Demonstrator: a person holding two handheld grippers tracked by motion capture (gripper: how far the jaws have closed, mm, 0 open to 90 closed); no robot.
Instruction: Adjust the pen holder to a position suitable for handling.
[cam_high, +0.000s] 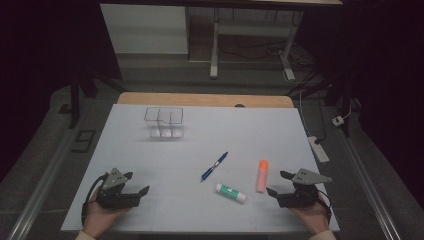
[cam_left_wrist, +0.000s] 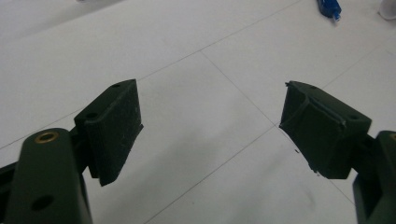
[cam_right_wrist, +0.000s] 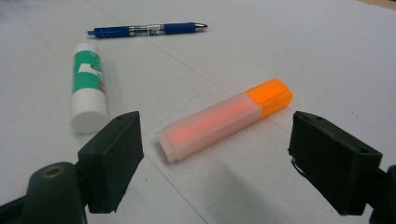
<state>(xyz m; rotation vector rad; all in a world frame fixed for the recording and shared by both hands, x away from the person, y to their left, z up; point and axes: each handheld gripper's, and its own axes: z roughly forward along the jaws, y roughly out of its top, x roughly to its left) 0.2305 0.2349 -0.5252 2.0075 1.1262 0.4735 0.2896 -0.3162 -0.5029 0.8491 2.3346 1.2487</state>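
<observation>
An orange highlighter (cam_high: 262, 175) lies on the white sheet (cam_high: 200, 145), just ahead of my right gripper (cam_high: 278, 183), which stands open and empty; in the right gripper view the highlighter (cam_right_wrist: 224, 119) lies a little beyond the wide jaws. A white and green glue stick (cam_high: 230, 192) rests to its left, and a blue pen (cam_high: 214, 166) lies further up. The glue stick (cam_right_wrist: 88, 86) and the pen (cam_right_wrist: 147, 30) also show in the right gripper view. My left gripper (cam_high: 136, 183) sits open near the front left over bare sheet, its midpoint (cam_left_wrist: 212, 109) with nothing between the jaws.
A clear plastic organiser (cam_high: 164, 122) with compartments stands at the back of the sheet. The wooden table edge (cam_high: 205, 99) shows behind it. A power strip (cam_high: 318, 148) and cables lie on the floor to the right. A desk frame (cam_high: 215, 45) stands further back.
</observation>
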